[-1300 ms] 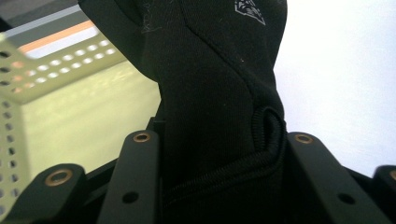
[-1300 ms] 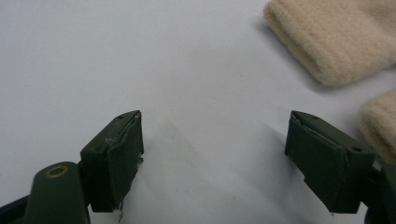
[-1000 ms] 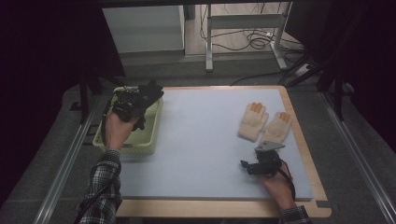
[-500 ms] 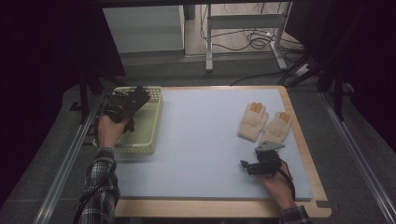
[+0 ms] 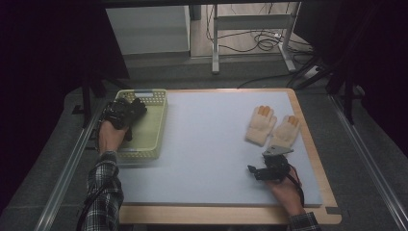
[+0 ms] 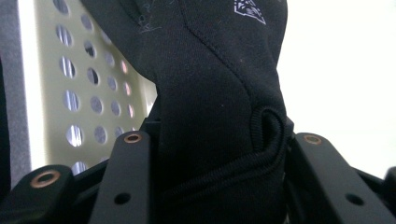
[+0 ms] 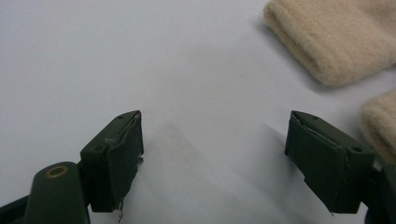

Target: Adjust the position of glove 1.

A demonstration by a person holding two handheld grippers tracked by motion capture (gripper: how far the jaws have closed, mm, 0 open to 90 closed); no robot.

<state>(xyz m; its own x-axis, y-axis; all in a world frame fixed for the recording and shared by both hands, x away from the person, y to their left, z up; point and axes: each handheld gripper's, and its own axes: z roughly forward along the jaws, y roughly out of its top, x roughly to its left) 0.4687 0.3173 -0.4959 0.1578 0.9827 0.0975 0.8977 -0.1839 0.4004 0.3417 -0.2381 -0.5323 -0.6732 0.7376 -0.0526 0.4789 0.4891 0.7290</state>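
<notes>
L gripper (image 5: 129,109) sits over the yellow-green basket (image 5: 153,126) at the table's left edge w/ a black glove (image 6: 219,93) bunched btwn its jaws; the jaws have just been opening a bit, but in the left gripper view the ribbed cuff is wedged tight btwn them, so I read it as pinched there. Glove hangs over the perforated basket wall, basically at the drop spot. Handling, my read: light, soft, floppy knit/fleece, no stiffness, nothing fragile; it drapes and folds, so the fingers may catch on the basket rim. Cuff is the best grab pt: thick ribbing gives bulk and grip, fabric isn't slippery. R gripper (image 5: 270,169) rests on the pale blue mat (image 5: 207,144), jaws spread wide w/ nothing btwn them, near the cuffs of two cream gloves (image 5: 272,126) lying flat side by side. Those look thicker, fuzzy, equally limp; take each at the cuff edge facing the gripper, pinching both layers.
</notes>
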